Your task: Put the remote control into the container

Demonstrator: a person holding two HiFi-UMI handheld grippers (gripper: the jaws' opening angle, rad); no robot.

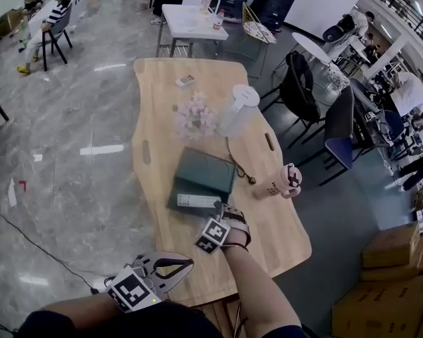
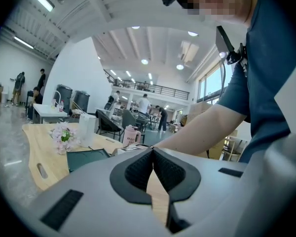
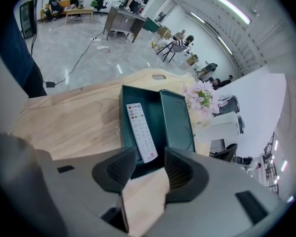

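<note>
Bench (image 1: 155,104): pale wood with rounded corners, standing on a grey polished floor.
Container (image 1: 208,167): dark green case, lid laid open flat beside the tray, on the near half of the bench.
Remote control (image 3: 140,131): 1 white unit, buttons up, lying lengthwise inside the container's tray, along its near edge in the head view (image 1: 196,201).
Right gripper (image 3: 150,159): released, jaws apart and pointed at the container. Only bare bench wood shows between them. The near end of the remote control lies just past the fingertips, not touching either pad. In the head view it sits at the container's near edge (image 1: 224,215).
Left gripper (image 2: 151,151): clenched, the 2 pads meeting at the tips with nothing held. It is kept low at the bench's near edge (image 1: 187,264), well apart from the container.
Flowers (image 1: 195,117): 1 pale pink bunch, just beyond the container.
Jug (image 1: 236,110): white, upright, just beside the flowers.
Cup (image 1: 278,184): pink, lidded, near the bench's right edge.
Small box (image 1: 185,81): lying flat towards the far end of the bench.
Surroundings: chairs, other tables and seated people stand well away from the bench.
</note>
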